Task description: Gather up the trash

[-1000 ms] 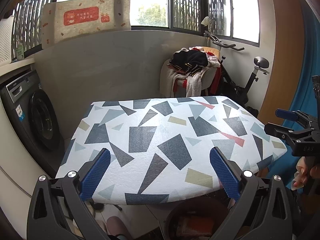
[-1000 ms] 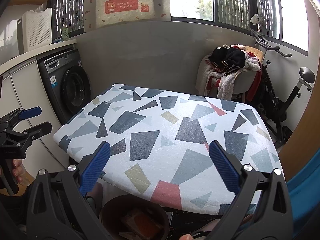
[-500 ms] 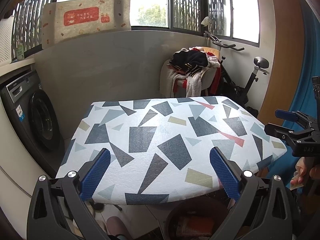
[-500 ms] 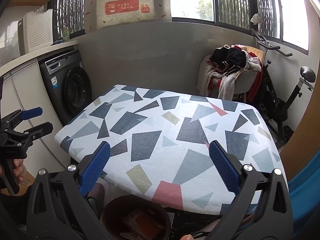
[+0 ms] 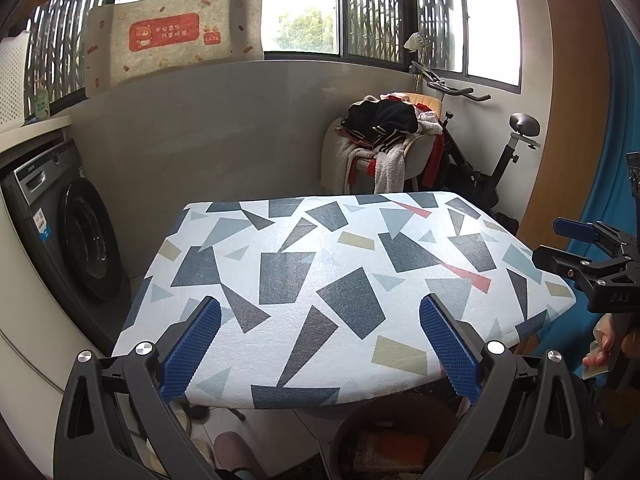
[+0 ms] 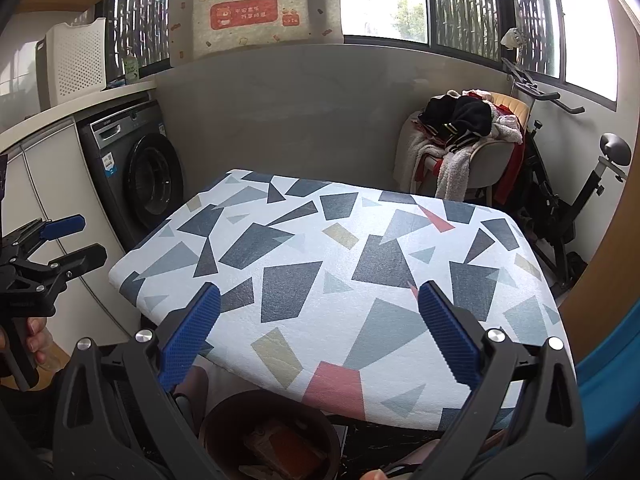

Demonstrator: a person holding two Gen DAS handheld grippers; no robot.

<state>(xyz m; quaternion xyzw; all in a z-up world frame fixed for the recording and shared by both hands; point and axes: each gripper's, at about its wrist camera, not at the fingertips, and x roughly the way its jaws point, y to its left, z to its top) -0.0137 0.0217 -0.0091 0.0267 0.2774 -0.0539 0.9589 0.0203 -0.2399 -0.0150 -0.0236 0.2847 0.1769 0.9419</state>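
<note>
A brown round bin with orange and brown trash inside stands on the floor below the near edge of the table; it also shows in the right wrist view. The table has a white cloth with grey, blue and red shapes, and I see no trash on it. My left gripper is open and empty above the table's near edge. My right gripper is open and empty too. Each gripper shows in the other's view, the right one at the right, the left one at the left.
A grey washing machine stands at the left under a white counter. A chair piled with clothes and an exercise bike stand at the back right. A blue curtain hangs at the far right.
</note>
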